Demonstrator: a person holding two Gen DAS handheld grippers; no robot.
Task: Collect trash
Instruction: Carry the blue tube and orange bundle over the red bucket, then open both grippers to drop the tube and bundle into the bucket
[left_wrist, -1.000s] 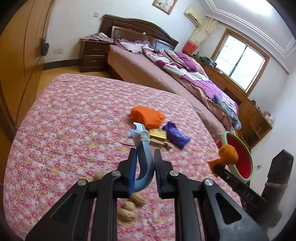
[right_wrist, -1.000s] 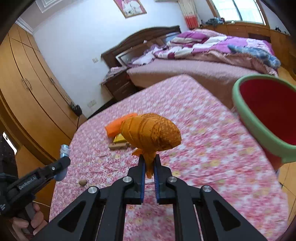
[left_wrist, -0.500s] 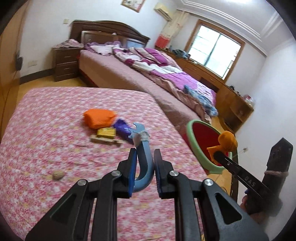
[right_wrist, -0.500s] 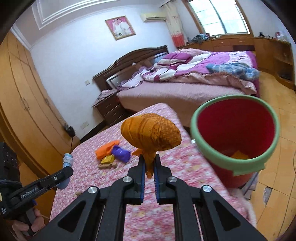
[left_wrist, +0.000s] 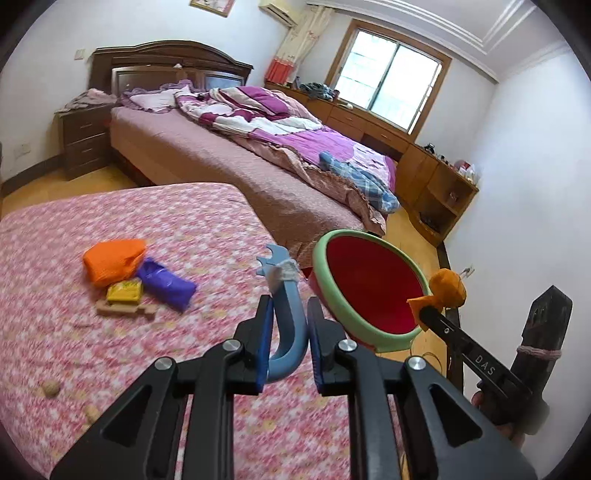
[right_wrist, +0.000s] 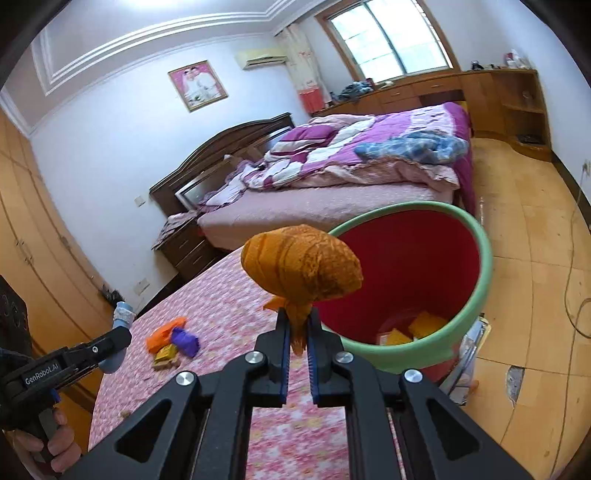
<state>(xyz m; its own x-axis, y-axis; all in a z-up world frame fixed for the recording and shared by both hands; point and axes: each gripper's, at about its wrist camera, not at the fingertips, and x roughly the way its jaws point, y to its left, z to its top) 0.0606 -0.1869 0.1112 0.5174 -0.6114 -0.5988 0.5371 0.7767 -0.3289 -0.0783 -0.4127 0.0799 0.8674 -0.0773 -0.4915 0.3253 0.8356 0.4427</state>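
Note:
My left gripper (left_wrist: 288, 314) is shut on a curved blue plastic piece (left_wrist: 286, 314) with a taped forked tip, held above the flowered bedspread. My right gripper (right_wrist: 297, 328) is shut on the tail of an orange crumpled wrapper ball (right_wrist: 301, 267), held just left of a red bin with a green rim (right_wrist: 484, 266). In the left wrist view the bin (left_wrist: 325, 284) stands at the bed's right edge, and the right gripper holds the orange ball (left_wrist: 447, 288) over its far rim. Yellow scraps (right_wrist: 424, 325) lie in the bin.
On the bedspread (left_wrist: 147, 221) lie an orange wrapper (left_wrist: 110, 258), a purple wrapper (left_wrist: 166, 284), a yellow packet (left_wrist: 125, 293), a wooden piece (left_wrist: 123, 310) and peanut shells (left_wrist: 50, 387). A second bed (left_wrist: 240, 147) stands beyond. Wooden floor (right_wrist: 535, 258) surrounds the bin.
Both grippers have swung right toward the bin. The orange ball has moved from over the bedspread to the bin's rim. The blue piece has moved right, away from the wrapper pile.

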